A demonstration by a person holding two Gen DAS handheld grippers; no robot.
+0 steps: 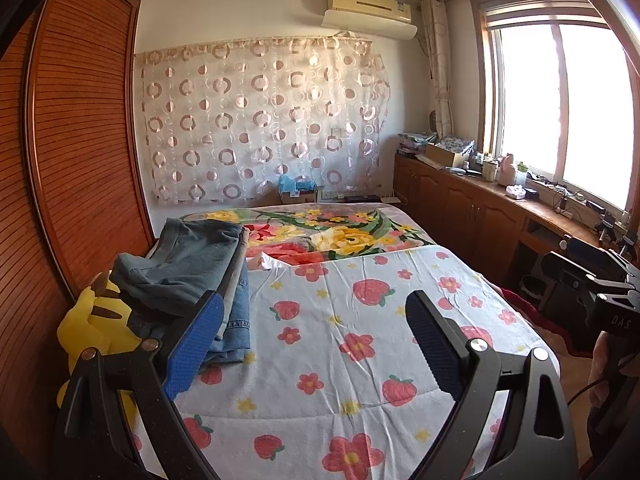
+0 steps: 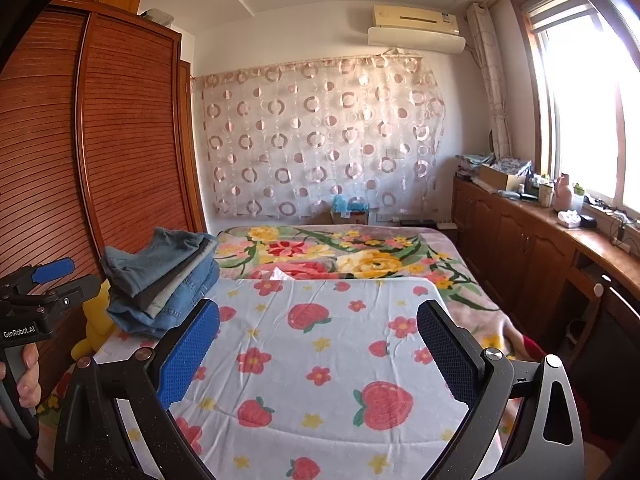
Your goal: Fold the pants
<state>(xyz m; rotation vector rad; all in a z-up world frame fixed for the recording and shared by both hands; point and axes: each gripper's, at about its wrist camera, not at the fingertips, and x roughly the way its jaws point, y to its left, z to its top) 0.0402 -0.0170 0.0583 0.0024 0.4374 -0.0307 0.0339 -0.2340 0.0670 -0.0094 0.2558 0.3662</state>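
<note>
A stack of folded pants [image 1: 192, 276], mostly blue denim with a grey-blue pair on top, lies at the left side of the bed; it also shows in the right wrist view [image 2: 164, 280]. My left gripper [image 1: 314, 312] is open and empty, held above the strawberry-print sheet [image 1: 352, 340], just right of the stack. My right gripper [image 2: 318, 320] is open and empty above the same sheet [image 2: 320, 360]. The left gripper's body shows at the left edge of the right wrist view [image 2: 36, 304].
A yellow plush toy [image 1: 92, 320] sits between the stack and the wooden wardrobe [image 1: 72, 140]. A flowered blanket [image 1: 340, 232] covers the far half of the bed. Wooden cabinets [image 1: 480, 208] with clutter run along the window on the right.
</note>
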